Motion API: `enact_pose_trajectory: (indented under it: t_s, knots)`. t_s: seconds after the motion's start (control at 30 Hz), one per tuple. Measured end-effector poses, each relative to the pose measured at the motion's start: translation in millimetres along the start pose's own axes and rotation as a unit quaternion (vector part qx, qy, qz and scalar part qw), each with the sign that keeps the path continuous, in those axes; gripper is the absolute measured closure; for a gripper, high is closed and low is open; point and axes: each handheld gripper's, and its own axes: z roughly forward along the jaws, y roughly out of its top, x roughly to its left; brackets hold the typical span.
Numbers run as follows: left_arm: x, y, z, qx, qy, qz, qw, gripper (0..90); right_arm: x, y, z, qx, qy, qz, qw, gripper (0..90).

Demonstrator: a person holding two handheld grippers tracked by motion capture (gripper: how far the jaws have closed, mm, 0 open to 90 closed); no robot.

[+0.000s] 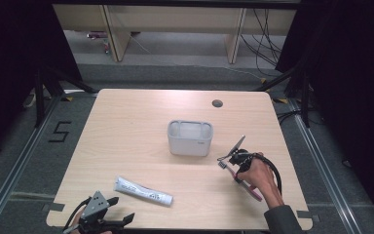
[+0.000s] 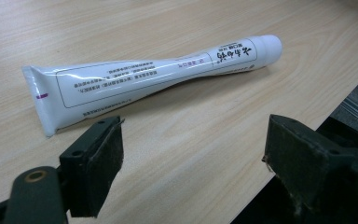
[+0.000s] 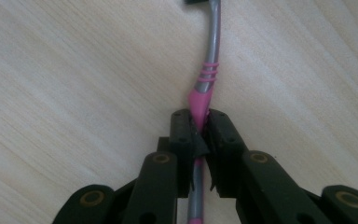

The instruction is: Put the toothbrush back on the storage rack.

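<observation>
Already the right gripper (image 3: 199, 123) had its two black jaws closed tight on a pink and grey toothbrush (image 3: 204, 86), the pads pinching the pink part of the handle. Ahead of the jaws the grey neck ran on over the pale wood of the desk (image 3: 74, 70) toward the dark brush head at the far end, while the rest of the handle passed back between the jaws toward the hand. From above, the same gripper (image 1: 230, 165) sat at the right of the desk (image 1: 126, 126) in the person's right hand (image 1: 262, 179), with the toothbrush (image 1: 251, 191) slanting under that hand and its pink tail sticking out behind.

Meanwhile the left gripper (image 2: 191, 154) stood wide open with nothing between its jaws, hovering at the near edge of the desk. Just ahead of its jaws lay a white toothpaste tube (image 2: 149, 79), flat on the wood and untouched, its crimped end before the left jaw and its rounded cap off beyond the right one. Seen from above, the tube (image 1: 143, 191) rested just beyond this gripper (image 1: 104, 219).

A grey holder (image 1: 190, 138) with compartments stood near mid-desk, well ahead of the left gripper and nearer the right one, clear of both
</observation>
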Motion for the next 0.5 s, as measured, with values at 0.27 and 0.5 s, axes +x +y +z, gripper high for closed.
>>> enact_pose_trajectory:
  t_s: [0.27, 0.5]
  knots:
    - [0.1, 0.6, -0.7, 0.002, 0.001, 0.002, 1.0000, 19.3, 2.2, 4.0, -1.1, 0.021, 0.008, 0.012, 0.9997, 81.7]
    - [0.2, 0.2, -0.5, 0.002, 0.001, -0.002, 1.0000, 19.4, 2.1, 5.3, -5.0, 0.013, -0.001, 0.011, 0.9999, 81.9]
